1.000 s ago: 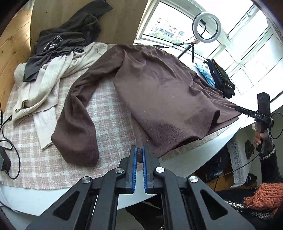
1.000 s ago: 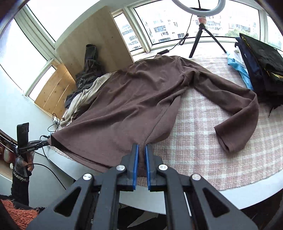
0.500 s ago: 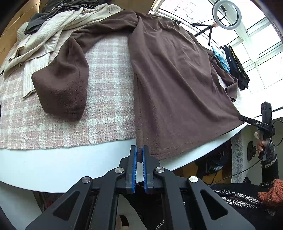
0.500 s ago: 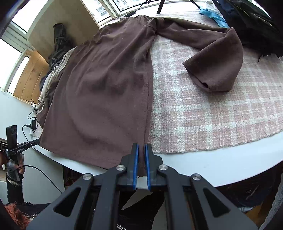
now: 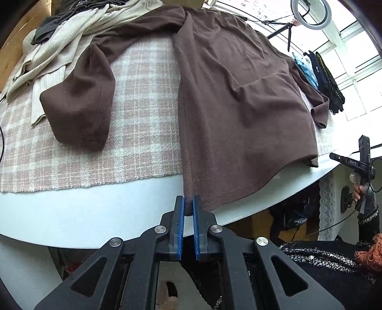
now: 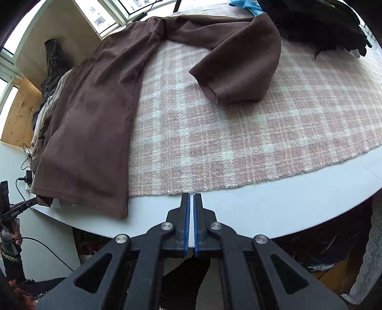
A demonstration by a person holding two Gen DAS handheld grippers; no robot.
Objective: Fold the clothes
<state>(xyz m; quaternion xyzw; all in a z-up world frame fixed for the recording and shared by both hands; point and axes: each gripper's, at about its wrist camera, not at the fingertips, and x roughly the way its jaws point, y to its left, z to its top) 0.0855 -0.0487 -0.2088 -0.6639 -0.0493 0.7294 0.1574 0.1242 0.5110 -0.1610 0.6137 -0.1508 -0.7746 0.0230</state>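
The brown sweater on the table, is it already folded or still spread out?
Spread, not folded: the brown sweater lies flat on the checked cloth, both sleeves out to the sides.

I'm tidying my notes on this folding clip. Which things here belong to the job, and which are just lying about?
Part of the job:
- brown top, spread on the checked cloth
- left gripper, shut on its hem corner
- right gripper, shut and holding nothing

Lying about:
- cream cardigan
- dark clothes
- ring light
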